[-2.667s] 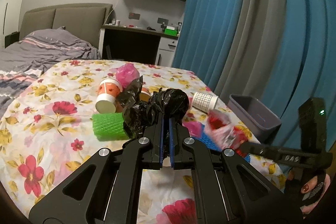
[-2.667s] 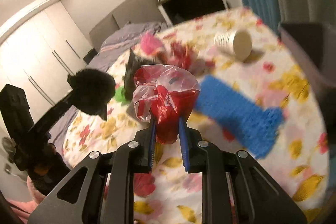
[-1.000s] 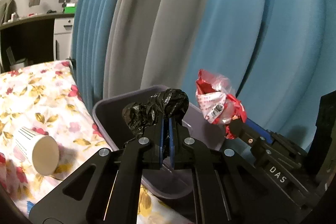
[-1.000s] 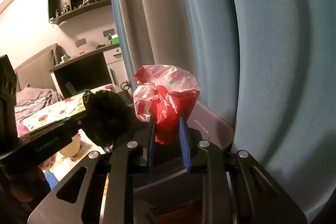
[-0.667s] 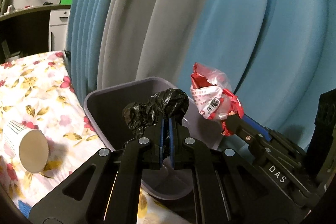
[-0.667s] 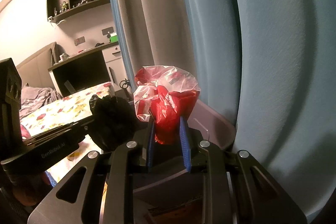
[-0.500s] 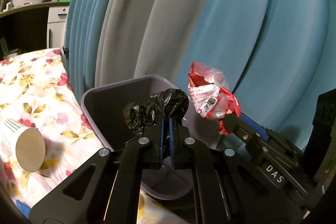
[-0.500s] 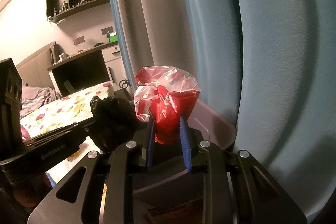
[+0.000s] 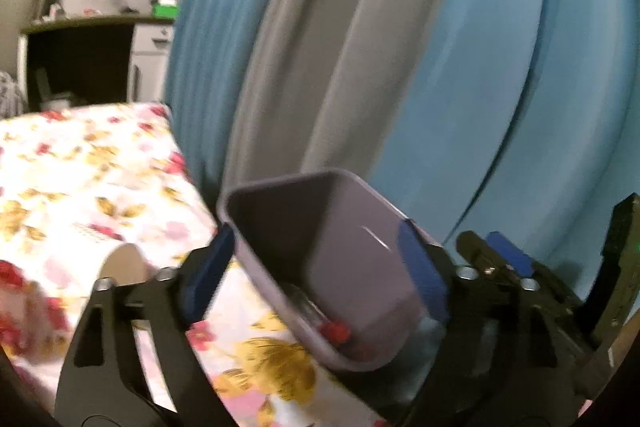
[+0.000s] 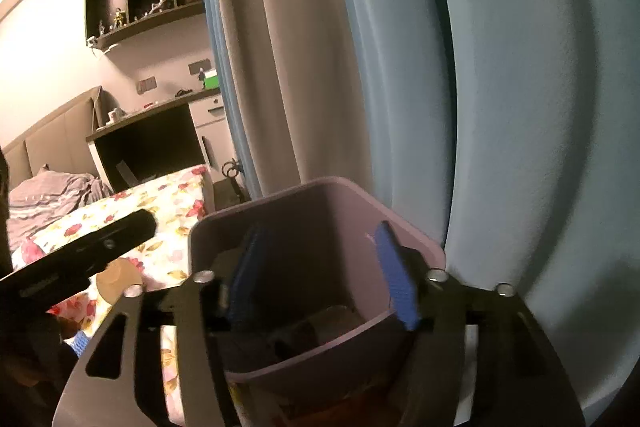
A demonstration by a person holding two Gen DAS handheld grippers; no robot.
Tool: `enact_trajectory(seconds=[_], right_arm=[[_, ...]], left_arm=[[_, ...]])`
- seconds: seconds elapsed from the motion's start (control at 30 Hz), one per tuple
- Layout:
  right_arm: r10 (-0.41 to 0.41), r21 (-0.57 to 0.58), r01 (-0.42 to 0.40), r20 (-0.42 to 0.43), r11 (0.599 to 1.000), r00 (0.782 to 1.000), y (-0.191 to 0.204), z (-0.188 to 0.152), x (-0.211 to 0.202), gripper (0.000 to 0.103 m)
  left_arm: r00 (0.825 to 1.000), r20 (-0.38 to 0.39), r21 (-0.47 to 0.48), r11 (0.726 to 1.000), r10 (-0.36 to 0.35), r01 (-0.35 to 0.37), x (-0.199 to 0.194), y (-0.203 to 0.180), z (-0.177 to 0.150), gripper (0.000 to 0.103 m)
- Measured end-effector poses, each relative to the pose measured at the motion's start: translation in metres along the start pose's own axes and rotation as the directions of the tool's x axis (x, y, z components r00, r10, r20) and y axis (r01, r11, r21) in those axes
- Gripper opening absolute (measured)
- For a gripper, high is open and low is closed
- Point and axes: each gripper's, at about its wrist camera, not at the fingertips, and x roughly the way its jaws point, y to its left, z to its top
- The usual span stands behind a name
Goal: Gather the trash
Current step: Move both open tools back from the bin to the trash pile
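Observation:
A grey-purple bin stands beside the flowered bed, in front of the curtain. My left gripper hovers over the bin's mouth, its jaws opening wide with nothing between them. A red wrapper lies low inside the bin. My right gripper is also above the bin, jaws opening and empty. Dark trash sits at the bottom. The left gripper shows at the left of the right wrist view. The right gripper shows at the right edge of the left wrist view.
A paper cup lies on the flowered bedspread just left of the bin. A blue mesh piece lies near it. Blue and grey curtains hang close behind the bin. A dark desk stands at the back.
Both grippers have opened. The black bag and the red wrapper have left the jaws and dropped into the bin. The left gripper shifted sideways over the bin.

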Motion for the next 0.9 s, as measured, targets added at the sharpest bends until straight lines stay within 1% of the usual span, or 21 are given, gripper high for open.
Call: enact_trajectory(seconds=[0.1, 0.13, 0.2, 0.33, 0.5, 0.6, 0.63, 0.67, 0.77, 0.87, 0.9], right_arm=[[-0.004, -0.015, 0.004, 0.048, 1.000, 0.999, 0.006, 0.000, -0.016, 0.081], [-0.008, -0.019, 0.009, 0.064, 1.000, 0.998, 0.008, -0.001, -0.022, 0.084], [0.000, -0.032, 0.002, 0.088, 0.999, 0.996, 0.013, -0.002, -0.034, 0.087], [0.038, -0.048, -0.034, 0.099, 0.998, 0.994, 0.024, -0.008, -0.051, 0.088], [0.124, -0.084, -0.116, 0.096, 0.990, 0.988, 0.049, -0.021, -0.071, 0.088], [0.170, -0.110, -0.161, 0.083, 0.981, 0.982, 0.071, -0.033, -0.078, 0.088], [0.183, -0.120, -0.173, 0.080, 0.978, 0.980, 0.079, -0.036, -0.081, 0.088], [0.201, -0.131, -0.190, 0.074, 0.973, 0.977, 0.087, -0.040, -0.082, 0.088], [0.259, -0.149, -0.250, 0.040, 0.957, 0.965, 0.110, -0.051, -0.086, 0.088], [0.306, -0.160, -0.302, -0.002, 0.940, 0.952, 0.131, -0.062, -0.086, 0.088], [0.322, -0.162, -0.320, -0.014, 0.934, 0.947, 0.138, -0.064, -0.087, 0.088]], left_arm=[[0.996, 0.059, -0.007, 0.997, 0.073, -0.072, -0.029, 0.004, -0.002, 0.097], [0.994, 0.070, -0.010, 0.996, 0.087, -0.087, -0.036, 0.005, -0.003, 0.097], [0.987, 0.091, -0.019, 0.991, 0.132, -0.131, -0.057, 0.009, -0.008, 0.097], [0.971, 0.108, -0.014, 0.977, 0.212, -0.212, -0.092, 0.017, -0.019, 0.097], [0.946, 0.127, -0.022, 0.954, 0.300, -0.299, -0.142, 0.036, -0.040, 0.097], [0.920, 0.139, -0.048, 0.930, 0.366, -0.363, -0.176, 0.053, -0.057, 0.097], [0.914, 0.139, -0.053, 0.925, 0.381, -0.377, -0.183, 0.057, -0.061, 0.097], [0.903, 0.134, -0.057, 0.913, 0.408, -0.404, -0.195, 0.063, -0.068, 0.097], [0.877, 0.132, -0.062, 0.887, 0.463, -0.458, -0.220, 0.077, -0.084, 0.097], [0.866, 0.124, -0.072, 0.875, 0.484, -0.479, -0.247, 0.091, -0.100, 0.097], [0.859, 0.118, -0.074, 0.867, 0.498, -0.493, -0.255, 0.095, -0.105, 0.097]])
